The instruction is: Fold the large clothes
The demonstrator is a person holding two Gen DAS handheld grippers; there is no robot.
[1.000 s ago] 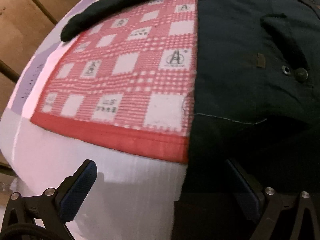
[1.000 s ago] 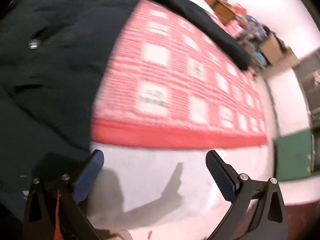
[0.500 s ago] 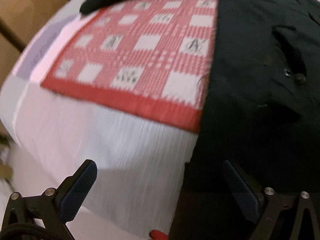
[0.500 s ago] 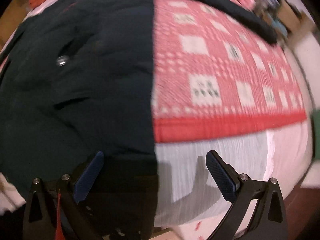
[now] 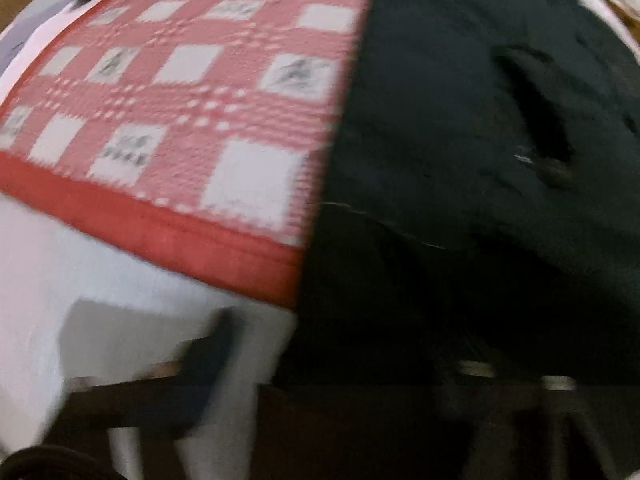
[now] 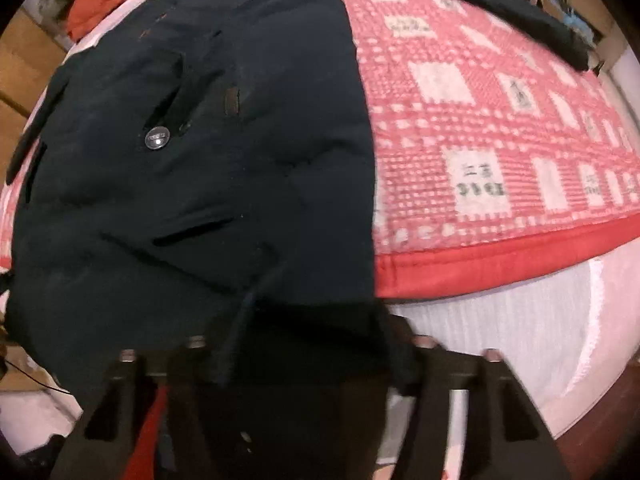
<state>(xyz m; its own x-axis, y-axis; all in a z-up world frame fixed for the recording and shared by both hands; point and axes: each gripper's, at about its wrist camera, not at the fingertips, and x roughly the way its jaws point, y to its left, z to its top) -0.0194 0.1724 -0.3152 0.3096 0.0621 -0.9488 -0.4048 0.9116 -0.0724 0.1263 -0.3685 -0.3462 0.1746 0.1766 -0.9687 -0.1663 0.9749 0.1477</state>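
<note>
Dark navy cloth fills the left wrist view from twelve o'clock down to five o'clock: the coat lies spread on a red-and-white checked blanket, its straight side edge running from twelve o'clock toward six; its bottom hem drapes over the near edge of the white mattress; the left gripper sits at six o'clock right at that hem corner; its jaws have just been closing, one finger showing against the white at seven o'clock, the other lost in dark blur at five o'clock with coat fabric between them; whether the pads already press the cloth I cannot tell.

Right wrist view: the coat spans from nine o'clock to twelve, its long axis running away toward twelve o'clock, a metal button at ten o'clock, the blanket at two o'clock; the right gripper at six o'clock has just been closing its jaws, and the hem bunches between them, apparently pinched.

Each claw is at its own hem corner, so I judge the fold goes away from the hem, up along the coat's length.
</note>
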